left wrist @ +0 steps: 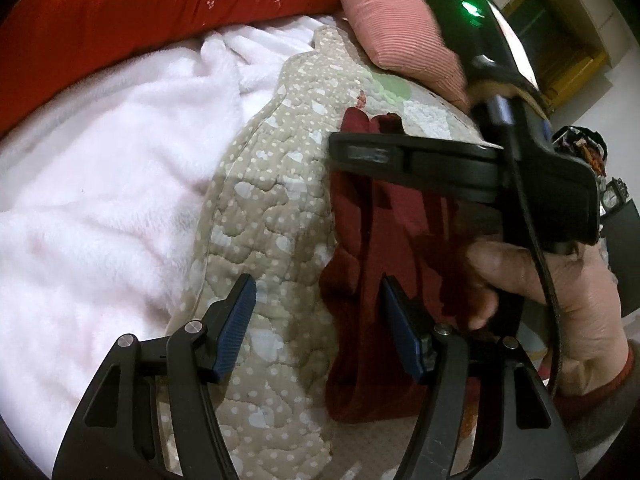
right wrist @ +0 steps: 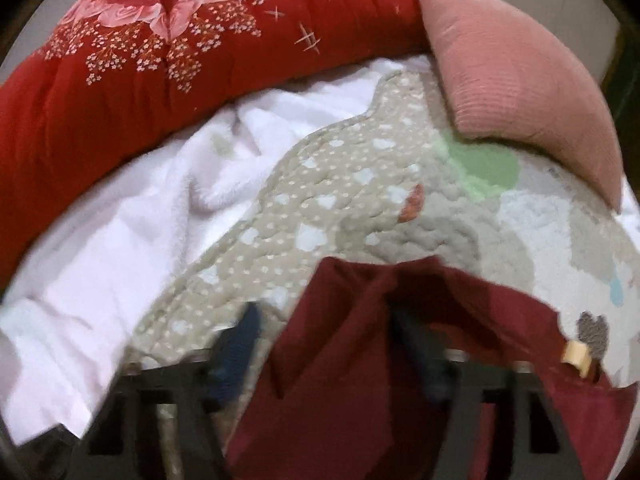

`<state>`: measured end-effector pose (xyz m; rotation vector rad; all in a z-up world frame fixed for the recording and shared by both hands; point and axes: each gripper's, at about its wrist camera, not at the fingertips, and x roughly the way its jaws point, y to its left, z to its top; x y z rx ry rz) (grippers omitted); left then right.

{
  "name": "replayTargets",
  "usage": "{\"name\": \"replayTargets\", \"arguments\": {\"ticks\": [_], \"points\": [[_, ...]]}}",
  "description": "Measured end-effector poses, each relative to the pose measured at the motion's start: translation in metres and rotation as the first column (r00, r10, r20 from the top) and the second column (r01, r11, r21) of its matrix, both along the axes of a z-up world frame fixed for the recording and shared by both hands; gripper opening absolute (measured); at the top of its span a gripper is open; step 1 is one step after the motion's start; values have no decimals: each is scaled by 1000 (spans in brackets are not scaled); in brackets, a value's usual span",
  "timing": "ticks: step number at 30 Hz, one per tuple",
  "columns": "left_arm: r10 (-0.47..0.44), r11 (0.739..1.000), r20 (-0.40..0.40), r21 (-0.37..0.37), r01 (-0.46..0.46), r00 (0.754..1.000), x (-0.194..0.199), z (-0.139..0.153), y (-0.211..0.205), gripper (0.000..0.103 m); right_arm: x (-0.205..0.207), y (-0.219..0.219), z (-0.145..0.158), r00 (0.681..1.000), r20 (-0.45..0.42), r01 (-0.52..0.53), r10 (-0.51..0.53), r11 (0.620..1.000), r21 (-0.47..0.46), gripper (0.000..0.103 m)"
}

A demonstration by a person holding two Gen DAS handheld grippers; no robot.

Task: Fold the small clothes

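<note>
A dark red garment [left wrist: 380, 240] lies rumpled on a beige quilted cover [left wrist: 272, 220]. My left gripper [left wrist: 320, 328] hovers open over the garment's left edge. Its left blue pad is above the quilt and its right pad above the cloth. My right gripper [left wrist: 344, 152], held in a hand [left wrist: 568, 292], reaches in side-on over the garment's far end. In the blurred right wrist view the garment [right wrist: 360, 380] spreads under my right gripper [right wrist: 328, 348]. Its pads stand apart with the cloth's left edge between them. A tan label [right wrist: 576, 354] shows at the garment's right.
A white fleece blanket [left wrist: 100, 200] lies to the left of the quilt. A red floral duvet [left wrist: 160, 8] is piled along the back. A pink ribbed pillow [left wrist: 400, 28] rests on the quilt's far right corner.
</note>
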<state>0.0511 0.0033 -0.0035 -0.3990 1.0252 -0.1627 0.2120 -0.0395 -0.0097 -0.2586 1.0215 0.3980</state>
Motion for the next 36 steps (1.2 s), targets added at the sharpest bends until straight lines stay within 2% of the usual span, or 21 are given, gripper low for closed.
{"name": "replayTargets", "arguments": {"ticks": [1,3,6,9,11,13,17,21,22,23,24,26,31,34,36], "points": [[2,1000,2,-3,-2,1000,0,0,0,66,0,-5,2,1000,0,-5,5,1000,11,40],[3,1000,8,-8,-3,1000,0,0,0,70,1,-20,10,1000,-19,-8,10,996,91,26],[0,999,29,-33,1,1000,1,1,-3,72,1,-39,24,999,-37,12,-4,980,197,21],[-37,992,28,-123,40,999,2,-2,-8,72,2,-59,35,998,-66,43,-24,951,305,20],[-60,985,30,-160,64,998,3,-3,-12,72,1,-66,38,996,-81,58,-32,938,342,20],[-74,986,39,-148,79,996,5,-3,-17,72,-2,-65,41,996,-85,62,-35,933,353,19],[-88,990,54,-104,93,995,6,-5,-23,72,-6,-63,40,996,-83,57,-30,935,351,19],[-100,989,59,-106,106,993,8,-5,-24,55,-5,-60,39,995,-90,60,-32,944,324,20],[-97,988,58,-115,103,994,7,-6,-22,53,-5,-60,40,995,-97,64,-35,945,321,24],[-95,987,55,-121,101,994,8,-7,-21,49,-4,-60,40,993,-108,70,-37,945,320,38],[-93,987,53,-126,99,994,7,-6,-20,48,-5,-59,40,992,-118,73,-36,943,325,56],[-90,987,54,-130,97,994,9,-7,-20,48,-6,-57,42,992,-122,76,-38,942,328,65],[-85,987,54,-132,91,995,8,-7,-20,48,-8,-34,34,991,-128,54,-27,976,210,65],[-79,986,48,-141,85,996,9,-10,-18,48,-5,-15,17,988,-150,36,-21,994,100,67],[-75,986,45,-145,80,996,10,-11,-19,48,-3,-9,8,991,-127,44,-37,997,59,68]]}}
